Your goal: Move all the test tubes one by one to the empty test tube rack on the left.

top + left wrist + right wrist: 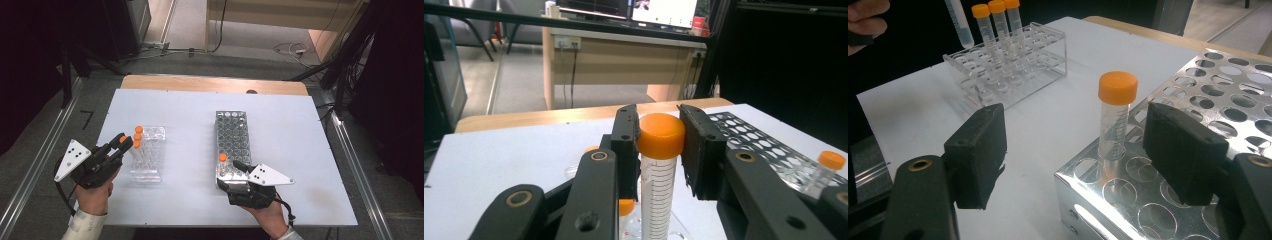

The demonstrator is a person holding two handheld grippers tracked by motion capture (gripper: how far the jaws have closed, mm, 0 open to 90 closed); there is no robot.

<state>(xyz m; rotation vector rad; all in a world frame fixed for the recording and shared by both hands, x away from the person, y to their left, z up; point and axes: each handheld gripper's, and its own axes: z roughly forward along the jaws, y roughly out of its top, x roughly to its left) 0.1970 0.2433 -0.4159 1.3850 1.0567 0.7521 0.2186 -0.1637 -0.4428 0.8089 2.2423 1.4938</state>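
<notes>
Beside clear rack (pixel 148 155), left gripper (pixel 121 143) jaws clench orange-capped tube (pixel 659 165); right gripper (pixel 1073 155) jaws released.

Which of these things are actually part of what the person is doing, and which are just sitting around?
In use:
- left claw, shut on an orange-capped tube
- clear rack with three more tubes
- metal rack with one tube
- right claw, open

Lying about:
- cables on the floor
- wooden desk
</notes>
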